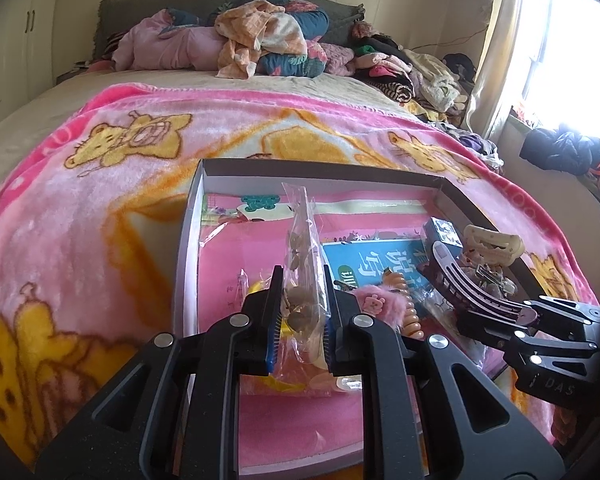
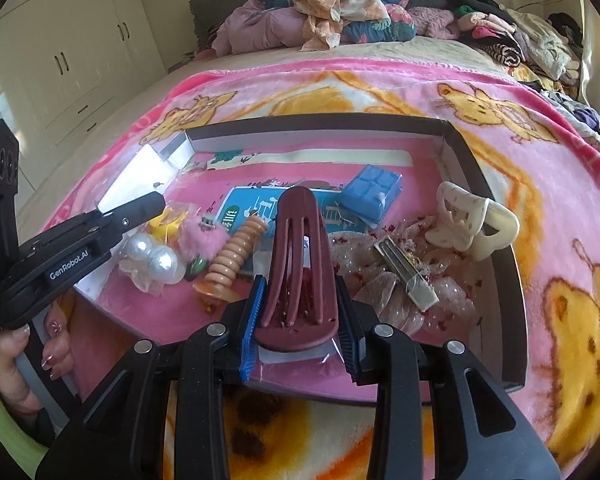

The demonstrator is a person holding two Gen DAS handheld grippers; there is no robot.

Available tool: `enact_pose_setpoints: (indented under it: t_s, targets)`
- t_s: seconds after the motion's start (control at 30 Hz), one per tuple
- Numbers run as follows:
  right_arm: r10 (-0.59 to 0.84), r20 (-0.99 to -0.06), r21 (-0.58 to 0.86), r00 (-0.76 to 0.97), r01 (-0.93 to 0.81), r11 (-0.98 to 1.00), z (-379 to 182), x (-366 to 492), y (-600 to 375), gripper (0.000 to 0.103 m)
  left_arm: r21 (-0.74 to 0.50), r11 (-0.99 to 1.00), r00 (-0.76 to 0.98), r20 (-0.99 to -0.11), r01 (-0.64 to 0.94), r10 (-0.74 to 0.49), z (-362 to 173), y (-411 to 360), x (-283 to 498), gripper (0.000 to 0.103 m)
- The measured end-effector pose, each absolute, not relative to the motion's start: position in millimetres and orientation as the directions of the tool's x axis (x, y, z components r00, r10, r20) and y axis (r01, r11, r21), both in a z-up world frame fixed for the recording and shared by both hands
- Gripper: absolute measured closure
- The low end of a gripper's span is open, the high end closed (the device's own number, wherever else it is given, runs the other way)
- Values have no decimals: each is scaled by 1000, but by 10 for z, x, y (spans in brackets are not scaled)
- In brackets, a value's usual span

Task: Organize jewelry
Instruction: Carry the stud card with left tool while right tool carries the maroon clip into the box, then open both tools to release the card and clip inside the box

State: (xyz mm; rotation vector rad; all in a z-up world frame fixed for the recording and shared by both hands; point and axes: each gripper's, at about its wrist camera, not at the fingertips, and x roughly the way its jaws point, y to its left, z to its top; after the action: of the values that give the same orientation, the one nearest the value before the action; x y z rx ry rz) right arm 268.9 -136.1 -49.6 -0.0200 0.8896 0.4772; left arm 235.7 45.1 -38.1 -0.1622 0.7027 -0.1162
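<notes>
My left gripper [image 1: 302, 300] is clamped on a clear bag [image 1: 300, 264] of small brownish pieces, held up over the near-left part of the box [image 1: 188, 240]; my right gripper [image 2: 300, 304] has the maroon hair clip [image 2: 298, 260] between its pads over the box's near edge, though I can't tell how firmly they press. The slick clip could slip down into the box, and the limp bag may sag free. The bag's contents are hard to make out, and its bottom hides behind my fingers.
</notes>
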Motion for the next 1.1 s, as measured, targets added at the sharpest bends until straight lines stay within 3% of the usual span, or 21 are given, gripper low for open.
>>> enact_pose_setpoints:
  t_s: [0.1,0.33,0.9,0.97,1.1]
  targets:
    - [395,-741,175,543,-411,894,-462,2626,-1385,69,-185,981,758,-633,51,-159,-381,445,2358,92]
    - [399,-715,172,574,-409,896,-336,2475,-1481,60,-178,983,766,-626,42,-146,-361,465,2302,76]
    - [389,-664,168,639,-380,910,-98,2078,-1735,40,-164,986,793,-595,41,-132,-90,354,1935,52]
    - [389,-656,170,647,-376,911,-65,2026,-1768,38,-161,986,798,-589,42,-130,-52,335,1892,42]
    - [389,-639,173,663,-370,913,1,1915,-1834,37,-151,987,806,-577,56,-134,25,282,1804,37]
